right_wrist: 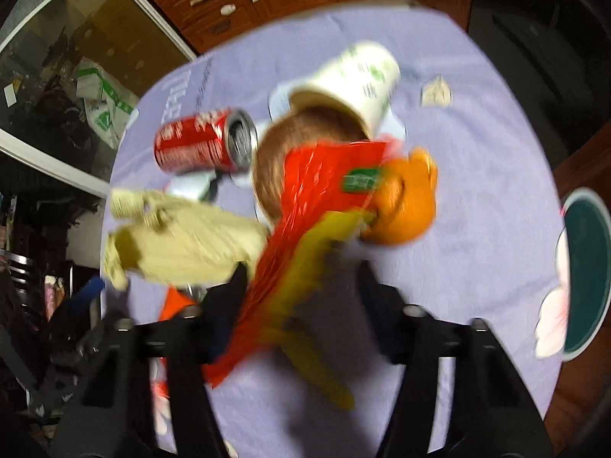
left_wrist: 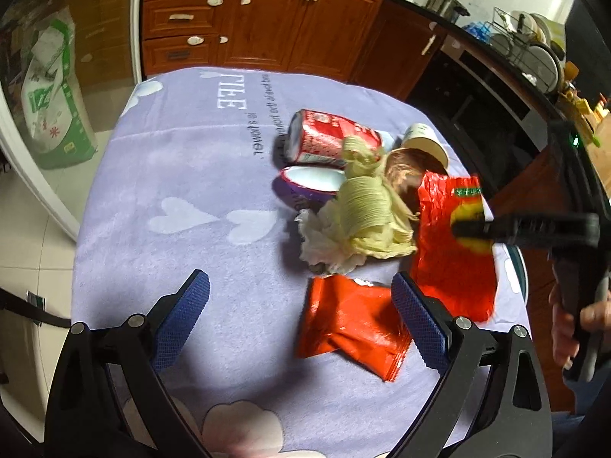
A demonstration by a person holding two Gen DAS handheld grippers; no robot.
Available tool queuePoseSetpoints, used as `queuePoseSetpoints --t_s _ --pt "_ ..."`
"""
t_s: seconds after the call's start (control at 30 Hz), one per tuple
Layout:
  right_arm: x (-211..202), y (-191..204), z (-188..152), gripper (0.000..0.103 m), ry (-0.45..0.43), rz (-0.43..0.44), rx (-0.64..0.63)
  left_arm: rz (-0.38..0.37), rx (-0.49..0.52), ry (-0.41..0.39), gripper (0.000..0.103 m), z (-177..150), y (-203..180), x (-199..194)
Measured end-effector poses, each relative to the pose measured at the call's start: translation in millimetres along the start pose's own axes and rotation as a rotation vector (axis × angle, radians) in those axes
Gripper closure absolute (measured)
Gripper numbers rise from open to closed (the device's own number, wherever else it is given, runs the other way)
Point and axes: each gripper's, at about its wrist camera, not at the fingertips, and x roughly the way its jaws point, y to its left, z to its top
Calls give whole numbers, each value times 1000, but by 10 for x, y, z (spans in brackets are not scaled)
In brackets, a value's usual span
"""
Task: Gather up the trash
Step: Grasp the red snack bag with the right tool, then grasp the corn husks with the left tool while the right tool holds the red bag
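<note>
Trash lies on a table with a lilac cloth (left_wrist: 172,175): a red can (left_wrist: 328,139) on its side, a purple-rimmed cup (left_wrist: 309,185), a white paper cup (left_wrist: 424,143), corn husks (left_wrist: 372,210), a white tissue (left_wrist: 324,240), a small red wrapper (left_wrist: 351,330) and a large red snack bag (left_wrist: 450,252). My left gripper (left_wrist: 301,305) is open above the cloth, its right finger beside the small wrapper. My right gripper (right_wrist: 301,278) is open around the large red bag (right_wrist: 305,206), which lies between its fingers. The view is blurred. The can (right_wrist: 202,145), paper cup (right_wrist: 355,84) and husks (right_wrist: 183,236) lie beyond.
Wooden cabinets (left_wrist: 267,15) stand behind the table. A counter with a pot and dish rack (left_wrist: 530,45) is at the right. A green-and-white sack (left_wrist: 49,91) stands behind glass at the left. A dark round stool (right_wrist: 588,271) sits right of the table.
</note>
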Motion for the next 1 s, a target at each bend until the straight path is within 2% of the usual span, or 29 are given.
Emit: queuePoseSetpoints --t_s 0.03,0.1,0.17,0.2,0.37,0.5,0.53,0.57,0.6,0.63,0.67,0.93,1.0 --pt "27 -37 -31 58 14 10 4 -1 8 1 7 14 -34 12" --pt "60 -62 -94 80 23 11 -5 -2 32 4 7 43 -121 42" --pt "53 -67 -148 94 17 20 -26 5 53 2 7 78 -190 84" --pt "37 -62 -173 96 7 22 -42 7 61 3 7 98 -212 109" --pt "-29 -108 -226 99 -9 37 -72 31 115 33 7 261 -333 359" --pt "-71 -200 -240 99 -19 40 -57 13 170 34 9 378 -484 461" --pt "-93 -254 -251 99 -20 41 -48 2 182 35 26 382 -523 467" --pt "-107 -290 -251 99 -23 41 -41 -17 201 53 50 387 -588 482" --pt "-126 -326 -258 99 -28 42 -36 -23 214 70 58 371 -645 493" --pt "-152 -354 -274 99 -34 43 -32 -26 225 77 74 335 -698 486" --pt "-169 -377 -270 99 -41 42 -31 -36 231 86 78 302 -730 480" --pt "-290 -529 -371 99 -74 61 -7 -125 204 194 78 -246 -957 411" --pt "-311 -582 -407 99 -76 68 -3 -144 202 231 75 -405 -1041 412"
